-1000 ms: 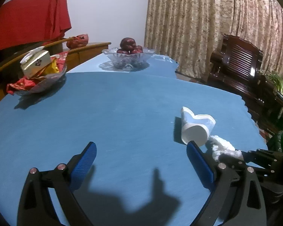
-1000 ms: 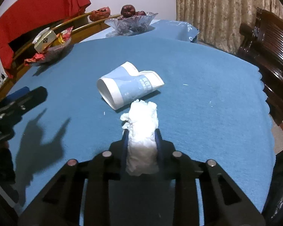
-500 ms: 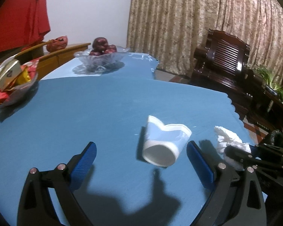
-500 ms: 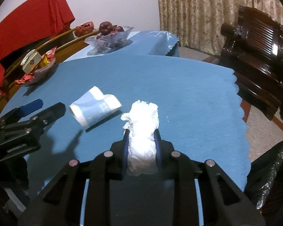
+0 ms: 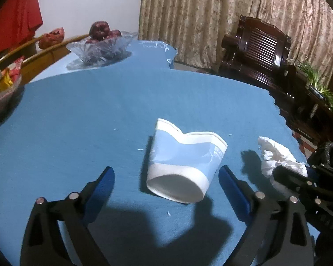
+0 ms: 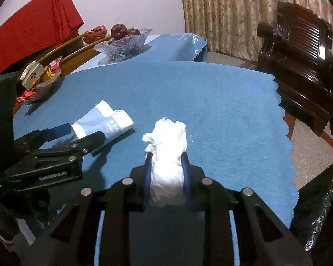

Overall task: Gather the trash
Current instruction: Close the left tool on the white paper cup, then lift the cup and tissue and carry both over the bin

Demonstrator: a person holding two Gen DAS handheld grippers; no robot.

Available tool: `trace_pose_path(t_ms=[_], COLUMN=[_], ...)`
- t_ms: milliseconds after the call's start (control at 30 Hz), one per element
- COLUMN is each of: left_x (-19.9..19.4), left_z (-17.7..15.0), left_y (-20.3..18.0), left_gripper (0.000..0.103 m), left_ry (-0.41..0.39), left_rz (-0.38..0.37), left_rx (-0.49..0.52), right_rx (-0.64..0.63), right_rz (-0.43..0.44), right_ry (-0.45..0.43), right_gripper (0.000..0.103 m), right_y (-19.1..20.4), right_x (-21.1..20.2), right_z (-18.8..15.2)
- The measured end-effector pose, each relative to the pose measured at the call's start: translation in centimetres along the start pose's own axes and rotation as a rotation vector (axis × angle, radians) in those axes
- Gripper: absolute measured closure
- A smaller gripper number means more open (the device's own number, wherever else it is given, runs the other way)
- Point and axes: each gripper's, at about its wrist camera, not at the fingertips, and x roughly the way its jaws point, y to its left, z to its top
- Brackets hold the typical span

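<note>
A crushed blue and white paper cup (image 5: 184, 164) lies on its side on the blue table (image 5: 77, 119). My left gripper (image 5: 166, 175) is open, its blue fingers on either side of the cup's base, apart from it. The cup (image 6: 104, 124) and left gripper (image 6: 77, 135) also show in the right wrist view. My right gripper (image 6: 166, 155) is shut on a crumpled white tissue (image 6: 166, 153), held above the table near its right edge. The tissue (image 5: 277, 155) shows at the right of the left wrist view.
A glass bowl of dark red fruit (image 5: 100, 44) stands at the far side. A bowl of snack packets (image 6: 37, 79) sits at the left. A black trash bag (image 6: 317, 210) hangs off the table's right edge. A dark wooden chair (image 6: 299, 51) stands beyond.
My left gripper has swung right and moved in until the cup lies between its open fingers. My right gripper has drawn back toward the table's right edge, still holding the tissue.
</note>
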Motion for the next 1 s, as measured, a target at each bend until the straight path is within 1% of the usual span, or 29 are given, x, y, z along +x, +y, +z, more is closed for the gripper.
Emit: trace_pose_path(t_ms=[67, 100, 133, 167, 200, 300, 567, 767, 1000], left_x=[0.4, 0.6, 0.8, 0.9, 0.9, 0.6, -0.8, -3.0, -5.6], left_z=[0.2, 0.2, 0.2, 0.1, 0.2, 0.0, -0.1, -0.1, -0.1], left_y=[-0.2, -0.2, -0.4, -0.5, -0.6, -0.8, -1.0, -1.3, -1.9], left_gripper=[0.019, 0.024, 0.032, 0.036, 0.046, 0.050, 0.052, 0.052, 0.052], left_ry=[0.015, 0.024, 0.032, 0.040, 0.041, 0.026, -0.010, -0.047, -0.088], left_rz=[-0.016, -0.030, -0.041, -0.055, -0.060, -0.062, -0.034, -0.007, 0.004], left_rx=[-0.001, 0.000, 0.001, 0.001, 0.001, 0.007, -0.003, -0.003, -0.001], right_rx=[0.002, 0.003, 0.004, 0.004, 0.004, 0.007, 0.023, 0.031, 0.034], right_rz=[0.002, 0.003, 0.004, 0.005, 0.007, 0.008, 0.006, 0.012, 0.012], right_ry=[0.004, 0.005, 0.006, 0.007, 0.007, 0.009, -0.002, -0.015, -0.042], right_gripper=[0.079, 0.079, 0.079, 0.079, 0.079, 0.079, 0.079, 0.079, 0.079], right_y=[0.0, -0.1, -0.1, -0.2, -0.3, -0.5, -0.7, -0.5, 0.0], right_x=[0.2, 0.2, 0.2, 0.2, 0.2, 0.0, -0.6, -1.6, -3.7], right_z=[0.0, 0.0, 0.0, -0.1, -0.2, -0.3, -0.2, -0.1, 0.1])
